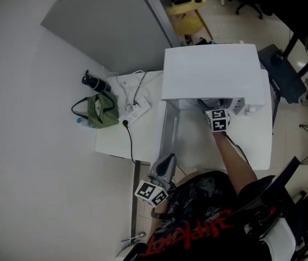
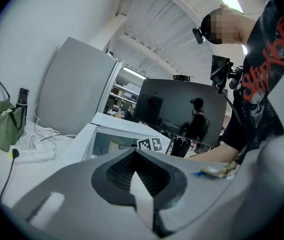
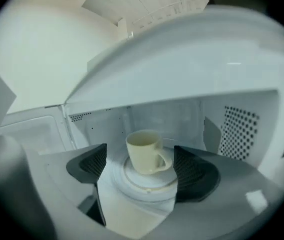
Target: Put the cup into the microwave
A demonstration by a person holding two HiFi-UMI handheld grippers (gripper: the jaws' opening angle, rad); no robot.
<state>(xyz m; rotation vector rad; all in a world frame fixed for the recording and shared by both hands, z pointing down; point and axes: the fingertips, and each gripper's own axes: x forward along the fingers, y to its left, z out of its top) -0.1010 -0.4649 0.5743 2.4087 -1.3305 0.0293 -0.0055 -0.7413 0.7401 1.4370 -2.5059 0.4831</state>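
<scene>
Cup (image 3: 144, 151) stands upright on the turntable (image 3: 152, 186) inside the open microwave (image 1: 213, 72), the right gripper (image 3: 140, 176) spread wide, clear of it, the left gripper (image 2: 140, 180) closed on nothing.

left gripper (image 2: 135, 160): jaws together, nothing between | ahead: microwave (image 2: 89, 140), dark door (image 2: 182, 114) open, marker cube (image 2: 150, 144) just above jaw tips | far left: green bag (image 2: 4, 125), power strip (image 2: 34, 154) | right: person's arm (image 2: 222, 154)

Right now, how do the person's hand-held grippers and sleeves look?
The left hand-held gripper and right hand-held gripper are grey with black ribbed pads; each bears a white cube with black square markers. The person wears a short-sleeved black T-shirt with red lettering.
</scene>
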